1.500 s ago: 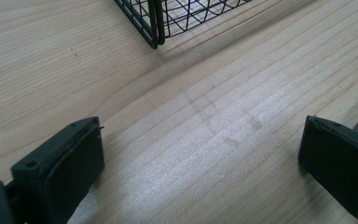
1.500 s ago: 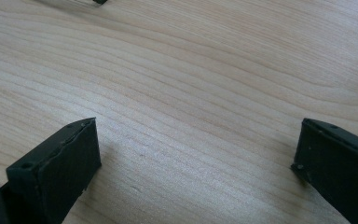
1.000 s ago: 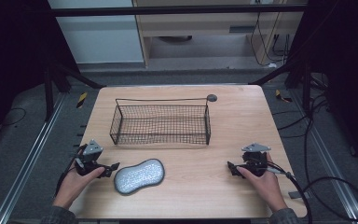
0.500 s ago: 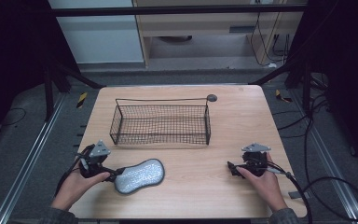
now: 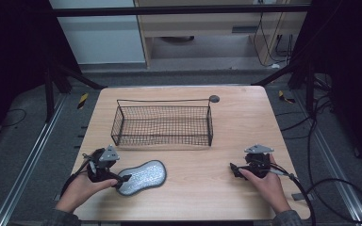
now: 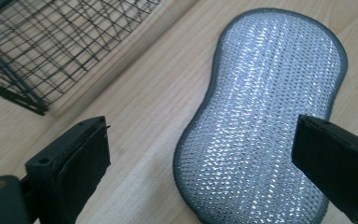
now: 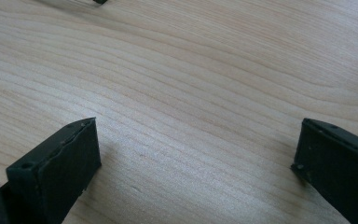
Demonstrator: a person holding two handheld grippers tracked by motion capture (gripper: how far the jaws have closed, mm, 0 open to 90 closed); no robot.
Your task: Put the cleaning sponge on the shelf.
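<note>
High view, progress: early stage, judged as a pick-up barely begun; silver mesh scouring pad (image 5: 141, 177) flat on wooden table (image 5: 245, 122), not lifted, not gripped
Left gripper view, reach: left gripper (image 6: 200, 154) with jaws spread wide, near end of pad between them, no contact visible
Pad position: near front edge of table, left of centre, in front of black wire basket (image 5: 163, 122) and apart from it
Remaining, as a guess: closing on pad, lifting, likely carrying to basket
Right gripper view, state: right gripper (image 7: 196, 161) with jaws spread apart over bare wood, pinching nothing
Basket contents: nothing visible inside
Counts: one pad, one basket, two grippers, one small dark round object (image 5: 214, 99) by basket's far right corner, identity unclear
</note>
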